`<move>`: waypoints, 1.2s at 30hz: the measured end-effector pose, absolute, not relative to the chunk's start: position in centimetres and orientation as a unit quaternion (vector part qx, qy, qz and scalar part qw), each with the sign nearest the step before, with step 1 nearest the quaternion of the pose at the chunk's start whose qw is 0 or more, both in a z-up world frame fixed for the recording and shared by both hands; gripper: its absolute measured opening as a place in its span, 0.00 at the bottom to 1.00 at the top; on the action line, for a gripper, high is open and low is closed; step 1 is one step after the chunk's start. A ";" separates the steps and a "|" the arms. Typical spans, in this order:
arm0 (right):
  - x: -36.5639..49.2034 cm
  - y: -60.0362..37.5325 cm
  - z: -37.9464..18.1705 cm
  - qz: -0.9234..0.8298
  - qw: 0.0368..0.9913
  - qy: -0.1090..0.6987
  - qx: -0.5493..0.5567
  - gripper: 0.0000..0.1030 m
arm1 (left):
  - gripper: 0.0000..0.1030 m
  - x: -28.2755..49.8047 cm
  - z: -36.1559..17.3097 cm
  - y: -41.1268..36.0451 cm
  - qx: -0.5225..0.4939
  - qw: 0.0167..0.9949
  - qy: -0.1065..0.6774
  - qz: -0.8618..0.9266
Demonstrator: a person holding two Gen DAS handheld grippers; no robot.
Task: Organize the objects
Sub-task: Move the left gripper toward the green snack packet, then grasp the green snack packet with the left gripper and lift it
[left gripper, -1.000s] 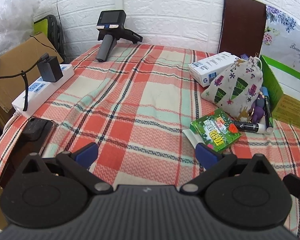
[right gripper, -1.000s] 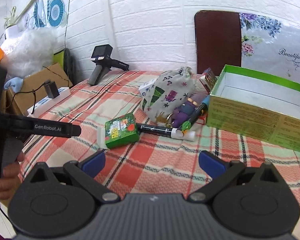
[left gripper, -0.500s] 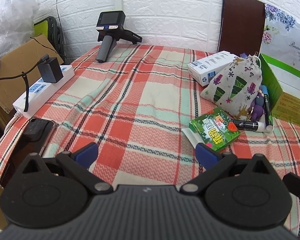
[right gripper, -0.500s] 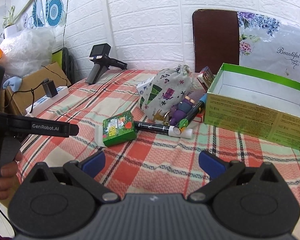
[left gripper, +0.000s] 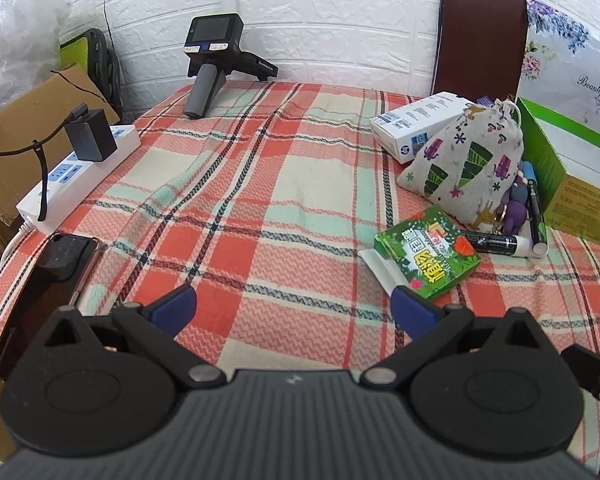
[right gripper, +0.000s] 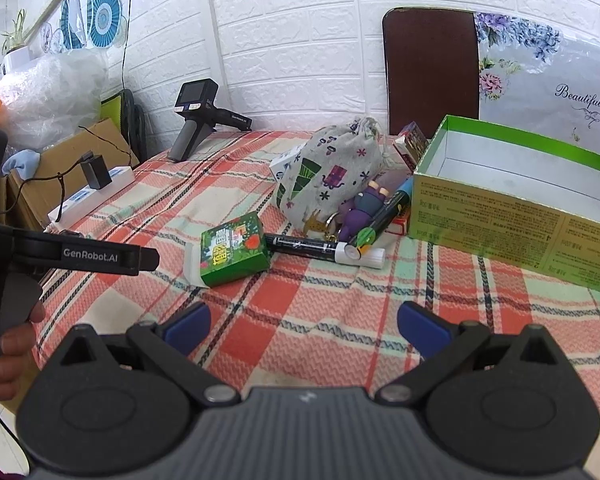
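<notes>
A bench (left gripper: 260,184) covered by a red, mint and cream plaid cloth fills both views. At its far right stands an open green cardboard box (right gripper: 516,216) with a white inside, and nothing can be seen in it. Behind the box a dark brown chair back (right gripper: 430,68) leans at the white brick wall.

A printed drawstring pouch (right gripper: 332,176) sits just left of the box, with a white carton (left gripper: 416,128) touching it behind. A white power strip (left gripper: 76,172) with a black adapter plugged in lies along the bench's left edge, and a dark phone (left gripper: 56,268) lies near the front left corner. A spare handheld gripper device (left gripper: 212,64) rests at the back by the wall.

In front of the pouch lies a small green packet (right gripper: 234,254) with its white flap open. A black marker (right gripper: 306,246) touches the packet's right side, and a second marker (right gripper: 384,220) and a purple figure keyring (right gripper: 360,210) lie between the pouch and the box.

The left tongs (left gripper: 292,306) hover over the front of the bench, blue tips wide apart and holding nothing, with the green packet just ahead of the right tip. The right tongs (right gripper: 304,324) hang likewise spread and bare, short of the clutter. A hand (right gripper: 8,344) at the left edge grips the other device's handle.
</notes>
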State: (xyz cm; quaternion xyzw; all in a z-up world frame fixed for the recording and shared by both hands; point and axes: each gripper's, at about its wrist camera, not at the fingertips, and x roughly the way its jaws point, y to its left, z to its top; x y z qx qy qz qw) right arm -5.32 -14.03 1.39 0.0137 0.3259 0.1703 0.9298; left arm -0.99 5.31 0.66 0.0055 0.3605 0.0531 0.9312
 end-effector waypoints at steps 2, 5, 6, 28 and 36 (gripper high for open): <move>-5.2 -14.0 1.2 0.171 0.929 0.329 0.012 1.00 | 1.00 -0.8 0.5 5.3 0.004 0.930 0.363 0.054; -5.1 -13.7 1.1 0.172 0.927 0.332 0.009 1.00 | 1.00 -0.6 0.3 5.4 0.003 0.929 0.366 0.052; -5.0 -13.7 1.0 0.172 0.927 0.333 0.008 1.00 | 1.00 -0.6 0.2 5.5 0.003 0.929 0.367 0.052; -0.5 -5.6 -0.4 0.264 0.909 0.309 -0.097 0.93 | 0.86 3.9 -0.9 7.8 -0.147 0.890 0.402 -0.156; 1.6 -3.4 -2.3 0.258 0.904 0.322 -0.107 0.80 | 0.58 5.3 -2.0 6.5 -0.136 0.877 0.429 -0.166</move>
